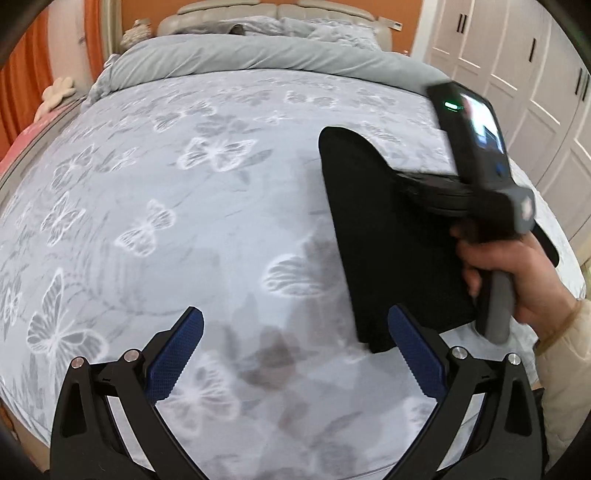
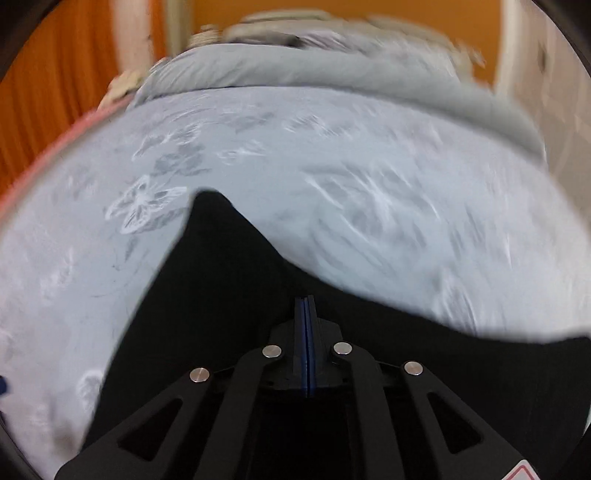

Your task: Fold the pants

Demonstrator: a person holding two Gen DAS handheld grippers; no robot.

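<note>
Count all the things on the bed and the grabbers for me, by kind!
Black pants: 1
Grey duvet: 1
Pillows: cannot tell how many
Grippers: 2, the left gripper and the right gripper
Total counted: 4

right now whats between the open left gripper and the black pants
Nothing but bare butterfly-print bedsheet, seen in the left wrist view. The left gripper is open, and the black pants lie just beyond its right finger.

Your left hand-held gripper [image 1: 293, 363] hangs open above the butterfly-print bed [image 1: 184, 206], nothing between its blue pads [image 1: 173, 360]. Folded black pants [image 1: 384, 236] lie to its right; your right hand [image 1: 517, 273] holds the right hand-held gripper [image 1: 417, 188] over them.
</note>
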